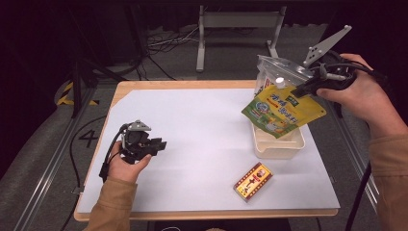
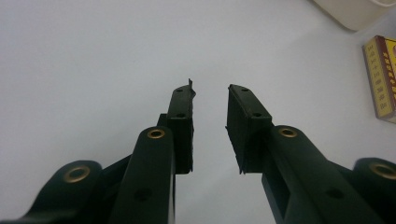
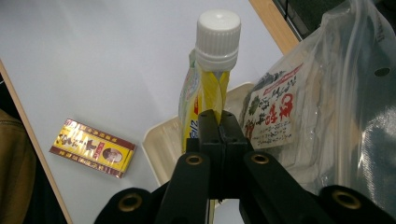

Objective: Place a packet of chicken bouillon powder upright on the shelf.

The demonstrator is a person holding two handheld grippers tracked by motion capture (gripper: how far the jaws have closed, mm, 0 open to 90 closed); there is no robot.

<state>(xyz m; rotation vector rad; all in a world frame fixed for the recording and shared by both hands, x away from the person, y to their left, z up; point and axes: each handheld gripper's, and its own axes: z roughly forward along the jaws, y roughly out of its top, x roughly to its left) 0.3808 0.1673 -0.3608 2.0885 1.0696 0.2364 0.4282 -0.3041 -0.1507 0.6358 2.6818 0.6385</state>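
I see the yellow and green pouch (image 1: 283,112) up in the air, just above the white tub (image 1: 279,144). It has a white screw cap (image 3: 217,35) at one end. My right tongs (image 3: 218,122) are pressed tight together on the pouch, just below the cap, and they hold it up. The pouch hangs tilted over the tub, with its low end near the tub's rim.

The tub stands on the right side of the counter (image 1: 192,125). A clear bag (image 3: 322,112) stands up in it, with a white label that has red and black writing. I cannot tell what else is down inside the tub.

A little red and yellow box (image 1: 253,181) lies flat on the counter, in front of the tub and a bit apart from it.

My left tongs (image 2: 210,100) are far off on the left side, low over the bare counter. Their jaws stand apart with nothing between them.
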